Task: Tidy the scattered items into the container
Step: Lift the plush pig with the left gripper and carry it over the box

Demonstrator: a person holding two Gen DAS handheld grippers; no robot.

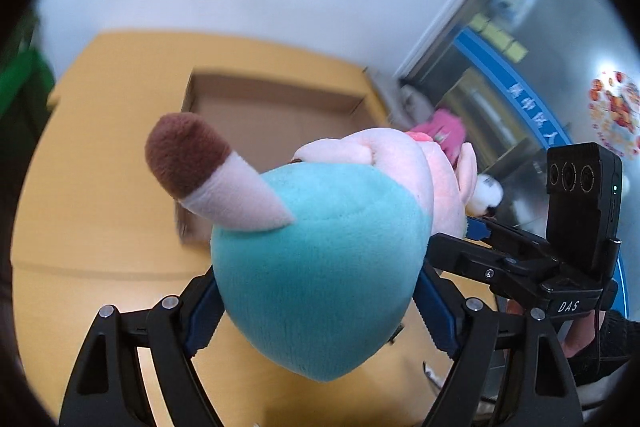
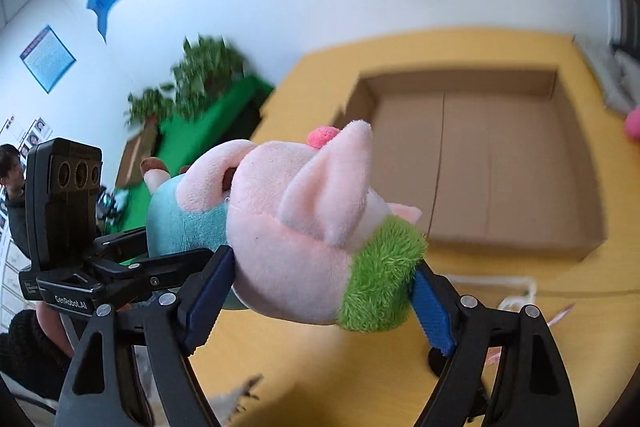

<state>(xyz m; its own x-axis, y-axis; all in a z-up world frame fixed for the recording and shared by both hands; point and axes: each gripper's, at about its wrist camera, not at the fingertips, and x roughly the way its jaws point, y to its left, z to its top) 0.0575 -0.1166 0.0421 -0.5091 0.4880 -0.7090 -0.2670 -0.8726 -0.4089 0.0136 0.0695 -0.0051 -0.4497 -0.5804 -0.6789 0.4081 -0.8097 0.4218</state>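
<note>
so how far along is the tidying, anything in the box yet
Nothing done yet: the box interior looks bare. In hand: both tools grip one plush pig, the left tool on its teal body, the right tool on its head, held above the table short of the box. Left: drop it in, then anything else scattered, such as a pink item at the frame edge.

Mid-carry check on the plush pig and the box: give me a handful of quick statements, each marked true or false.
1. Both grippers grip the plush pig. True: the left gripper clamps its teal body, the right gripper its pink head.
2. The cardboard box already holds several toys. False: its visible floor is bare.
3. The pig lies on the yellow table. False: it is held up above it.
4. The pig has a green tuft on its head. True.
5. The box's top is shut. False: it stands open.
</note>
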